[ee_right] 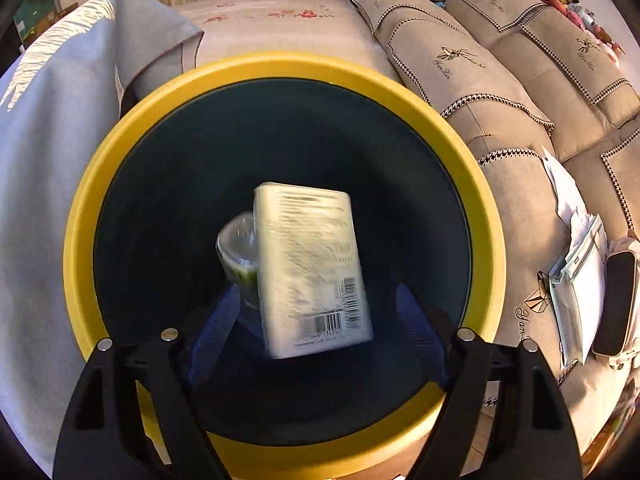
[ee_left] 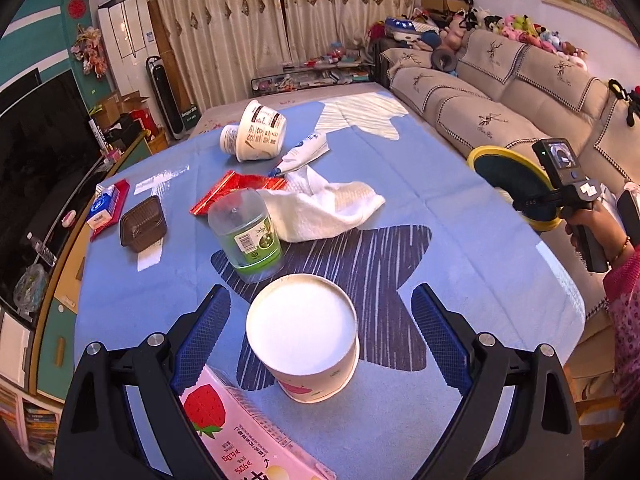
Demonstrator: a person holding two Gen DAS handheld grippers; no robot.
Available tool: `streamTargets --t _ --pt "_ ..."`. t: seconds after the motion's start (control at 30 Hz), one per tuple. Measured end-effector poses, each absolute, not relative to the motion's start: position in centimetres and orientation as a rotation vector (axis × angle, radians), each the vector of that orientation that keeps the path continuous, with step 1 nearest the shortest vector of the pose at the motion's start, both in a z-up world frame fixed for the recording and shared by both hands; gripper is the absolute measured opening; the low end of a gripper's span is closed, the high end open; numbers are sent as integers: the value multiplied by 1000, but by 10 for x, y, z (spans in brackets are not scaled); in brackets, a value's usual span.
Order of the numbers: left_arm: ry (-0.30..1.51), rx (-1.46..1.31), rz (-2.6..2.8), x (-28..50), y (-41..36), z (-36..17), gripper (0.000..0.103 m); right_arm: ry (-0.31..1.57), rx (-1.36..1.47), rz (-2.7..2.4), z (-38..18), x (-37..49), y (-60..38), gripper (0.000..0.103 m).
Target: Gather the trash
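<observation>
Trash on the tabletop and in the bin

A white paper cup (ee_left: 302, 336) stands upright beside a strawberry carton (ee_left: 244, 432); a clear bottle (ee_left: 248, 232), napkin (ee_left: 324, 208) and red wrapper (ee_left: 232, 192) lie beyond. A pale packet (ee_right: 314, 270), blurred, is inside the yellow-rimmed bin (ee_right: 280, 64).

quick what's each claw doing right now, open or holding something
Left claw: open, its fingers either side of the white paper cup, not gripping it.
Right claw: open above the yellow-rimmed bin; a blurred pale carton is in the bin's mouth.
</observation>
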State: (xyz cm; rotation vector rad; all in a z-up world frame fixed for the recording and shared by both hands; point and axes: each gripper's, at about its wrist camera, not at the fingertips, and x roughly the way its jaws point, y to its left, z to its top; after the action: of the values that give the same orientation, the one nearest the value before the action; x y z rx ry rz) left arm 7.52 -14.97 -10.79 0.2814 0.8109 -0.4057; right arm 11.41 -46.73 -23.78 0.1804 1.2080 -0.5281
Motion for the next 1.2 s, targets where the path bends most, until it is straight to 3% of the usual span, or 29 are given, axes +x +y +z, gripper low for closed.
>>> streamTargets --t 0.3,0.57,0.93,1.2 --pt "847 281 -381 93 -147 -122 91 1122 180 -525 -209 95 -454 78" --pt "880 257 -396 96 -146 -128 55 1001 192 -483 -169 66 -430 78" --pt "738 295 -465 70 -171 -76 55 859 231 -447 -124 32 -415 78" --pt "674 329 -658 68 -260 -45 55 784 248 -480 -107 4 -422 78"
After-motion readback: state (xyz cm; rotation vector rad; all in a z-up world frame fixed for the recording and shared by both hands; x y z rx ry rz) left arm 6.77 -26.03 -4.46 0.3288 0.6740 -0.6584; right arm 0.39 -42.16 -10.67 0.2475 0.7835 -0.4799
